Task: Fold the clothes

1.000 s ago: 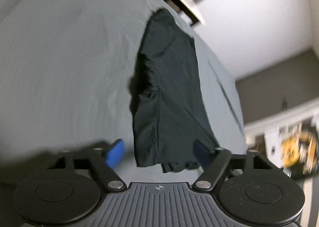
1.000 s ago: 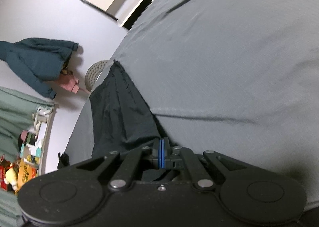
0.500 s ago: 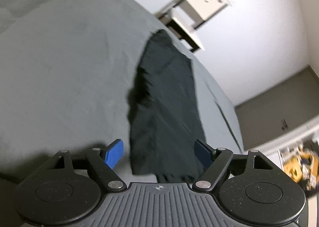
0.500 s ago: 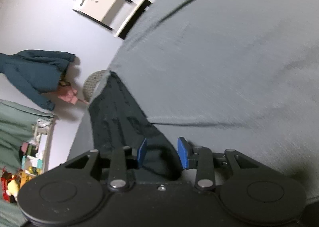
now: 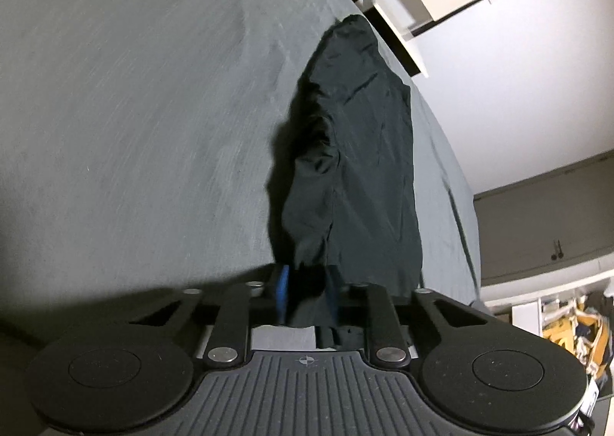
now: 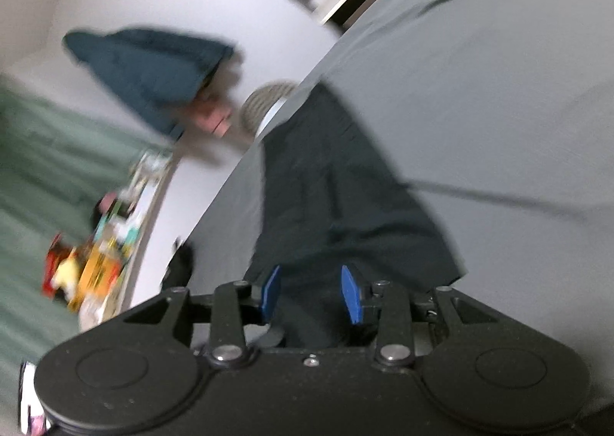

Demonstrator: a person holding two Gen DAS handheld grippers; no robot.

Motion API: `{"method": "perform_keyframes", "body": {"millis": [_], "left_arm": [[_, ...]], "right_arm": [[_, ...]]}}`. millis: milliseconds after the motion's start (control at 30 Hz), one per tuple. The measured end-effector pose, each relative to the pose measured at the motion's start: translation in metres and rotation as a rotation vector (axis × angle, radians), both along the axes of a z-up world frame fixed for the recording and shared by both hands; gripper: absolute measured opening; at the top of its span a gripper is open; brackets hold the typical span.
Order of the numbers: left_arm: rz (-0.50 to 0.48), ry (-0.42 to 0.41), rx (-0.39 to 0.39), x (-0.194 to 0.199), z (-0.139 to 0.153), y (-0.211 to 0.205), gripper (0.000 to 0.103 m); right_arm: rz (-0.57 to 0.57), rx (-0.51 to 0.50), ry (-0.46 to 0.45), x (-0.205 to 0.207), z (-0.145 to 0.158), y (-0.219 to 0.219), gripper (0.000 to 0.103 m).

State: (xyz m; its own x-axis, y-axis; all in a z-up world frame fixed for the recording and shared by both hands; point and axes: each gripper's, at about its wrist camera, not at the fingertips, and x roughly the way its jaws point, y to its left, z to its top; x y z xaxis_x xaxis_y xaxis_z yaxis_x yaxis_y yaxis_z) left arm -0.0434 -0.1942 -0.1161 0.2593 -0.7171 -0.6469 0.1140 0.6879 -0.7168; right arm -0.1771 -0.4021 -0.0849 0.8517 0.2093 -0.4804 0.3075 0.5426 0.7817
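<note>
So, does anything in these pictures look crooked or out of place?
Yes. The black garment on the grey bed sheet is not folded flat: its left edge is bunched and stands up in wrinkles. The left claw has closed on its near end, while the right claw is open.

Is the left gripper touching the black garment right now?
Touching. The left wrist view shows the left gripper with its blue pads drawn in on the near end of the black garment, cloth bunched between them.
</note>
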Motion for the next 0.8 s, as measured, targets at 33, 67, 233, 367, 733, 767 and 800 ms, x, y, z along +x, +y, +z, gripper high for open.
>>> {"method": "perform_keyframes", "body": {"millis": [33,67,233,367,733,767,800], "left_arm": [[0.004,0.000,-0.004,0.000,0.000,-0.001,0.001],[-0.001,0.001,-0.006,0.002,0.001,-0.004,0.001],[-0.036,0.012,-0.015,0.015,0.013,-0.020,0.001],[-0.065,0.021,-0.022,0.026,0.022,-0.033,0.001],[-0.126,0.056,-0.052,0.053,0.041,-0.060,0.002],[-0.126,0.055,-0.057,0.054,0.043,-0.060,0.002],[-0.127,0.054,-0.059,0.055,0.044,-0.060,0.002]], "right_arm": [[0.046,-0.021,0.001,0.004,0.002,0.006,0.035],[0.082,-0.046,0.007,0.008,0.004,0.011,0.035],[0.180,-0.237,0.060,0.027,0.015,0.039,0.035],[0.277,-0.446,0.044,0.028,0.031,0.070,0.039],[0.334,-0.544,0.171,0.040,0.019,0.094,0.040],[0.321,-0.543,0.158,0.041,0.018,0.091,0.039],[0.313,-0.543,0.149,0.042,0.017,0.090,0.038]]}}
